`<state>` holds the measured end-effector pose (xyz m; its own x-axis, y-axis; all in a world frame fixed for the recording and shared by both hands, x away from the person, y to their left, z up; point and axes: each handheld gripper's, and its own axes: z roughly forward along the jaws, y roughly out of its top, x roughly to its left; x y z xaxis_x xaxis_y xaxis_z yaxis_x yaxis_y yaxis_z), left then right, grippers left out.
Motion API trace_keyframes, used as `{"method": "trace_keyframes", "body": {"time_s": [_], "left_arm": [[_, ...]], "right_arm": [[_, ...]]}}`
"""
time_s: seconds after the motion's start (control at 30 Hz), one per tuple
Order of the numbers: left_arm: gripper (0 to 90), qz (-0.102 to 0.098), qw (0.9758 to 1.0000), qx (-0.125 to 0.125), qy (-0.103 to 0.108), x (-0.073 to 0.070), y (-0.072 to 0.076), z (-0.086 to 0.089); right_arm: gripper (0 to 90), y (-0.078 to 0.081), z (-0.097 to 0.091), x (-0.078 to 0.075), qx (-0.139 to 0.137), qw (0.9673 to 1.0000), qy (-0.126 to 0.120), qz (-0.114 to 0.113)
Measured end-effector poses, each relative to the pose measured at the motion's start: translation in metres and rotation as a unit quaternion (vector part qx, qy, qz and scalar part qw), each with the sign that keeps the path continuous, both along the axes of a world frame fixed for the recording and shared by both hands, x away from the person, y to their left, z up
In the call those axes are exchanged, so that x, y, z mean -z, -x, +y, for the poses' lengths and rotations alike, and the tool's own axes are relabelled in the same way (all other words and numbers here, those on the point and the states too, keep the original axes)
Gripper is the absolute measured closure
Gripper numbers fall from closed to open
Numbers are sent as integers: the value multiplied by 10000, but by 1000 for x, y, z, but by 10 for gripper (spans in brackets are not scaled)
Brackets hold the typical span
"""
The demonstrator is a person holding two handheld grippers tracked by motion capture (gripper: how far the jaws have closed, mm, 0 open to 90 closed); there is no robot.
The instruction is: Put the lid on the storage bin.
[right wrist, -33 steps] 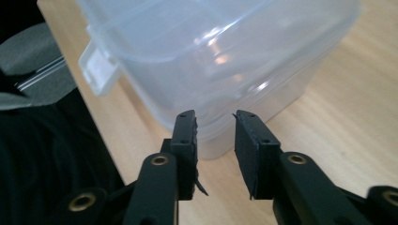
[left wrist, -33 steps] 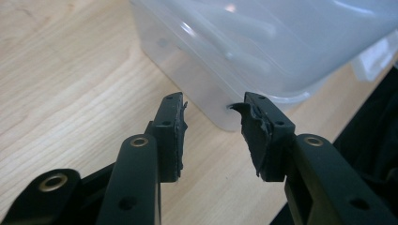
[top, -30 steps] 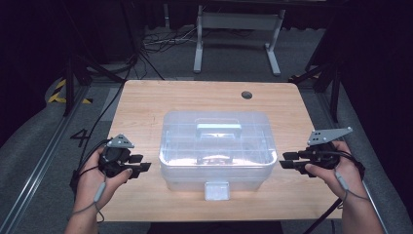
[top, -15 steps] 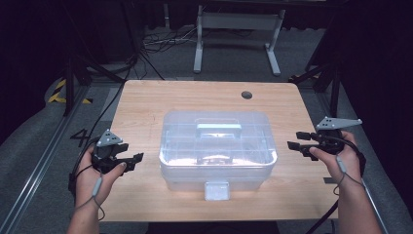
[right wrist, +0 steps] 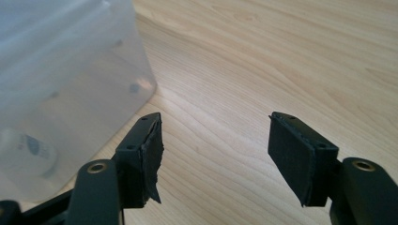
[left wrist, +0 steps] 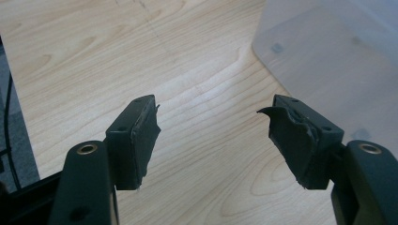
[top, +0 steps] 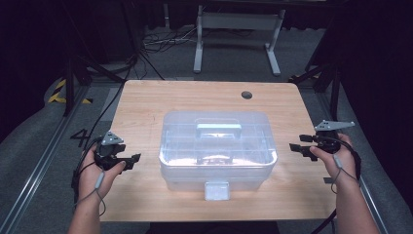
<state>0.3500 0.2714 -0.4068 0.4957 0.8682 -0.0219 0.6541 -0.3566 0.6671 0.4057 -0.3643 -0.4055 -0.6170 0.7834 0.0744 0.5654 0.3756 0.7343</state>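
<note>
Clear lidded box [top: 217, 151] on tabletop [top: 146, 107], latch closed — untouched; left tongs [top: 130, 161], right tongs [top: 297, 146] just opened wide (empty), flanking box.

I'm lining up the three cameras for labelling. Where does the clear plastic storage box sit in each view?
High view: the clear plastic storage box stands mid-table, lid on, between the two grippers.
Left gripper view: its frosted wall takes the upper right corner.
Right gripper view: its wall takes the left side.
Shared landmark: the light wooden table, whose grain runs under the box in all three.
</note>
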Motion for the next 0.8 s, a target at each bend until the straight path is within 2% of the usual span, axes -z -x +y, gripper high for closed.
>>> {"method": "trace_keyframes", "body": {"time_s": [0.07, 0.2, 0.37, 0.5, 0.63, 0.8], "left_arm": [[323, 47, 9999, -33, -122, 5, -4, 2], [302, 87, 9998, -101, -123, 16, -10, 6], [278, 229, 9995, -21, -196, 29, -18, 10], [261, 208, 9996, 37, -205, 37, -23, 13], [232, 248, 9993, -143, -235, 45, -26, 16], [223, 255, 9989, -202, -333, 50, -28, 17]], "right_arm": [[348, -3, -3, 7, 42, 10000, 53, 64], [328, -9, -5, 23, -22, 9999, 140, 60], [299, -14, -4, 39, 78, 9999, 68, 76], [276, -18, -2, 51, 203, 9995, 153, 160], [259, -21, -1, 62, 327, 9990, 202, 207], [235, -23, -2, 75, 440, 9984, 292, 192]]}}
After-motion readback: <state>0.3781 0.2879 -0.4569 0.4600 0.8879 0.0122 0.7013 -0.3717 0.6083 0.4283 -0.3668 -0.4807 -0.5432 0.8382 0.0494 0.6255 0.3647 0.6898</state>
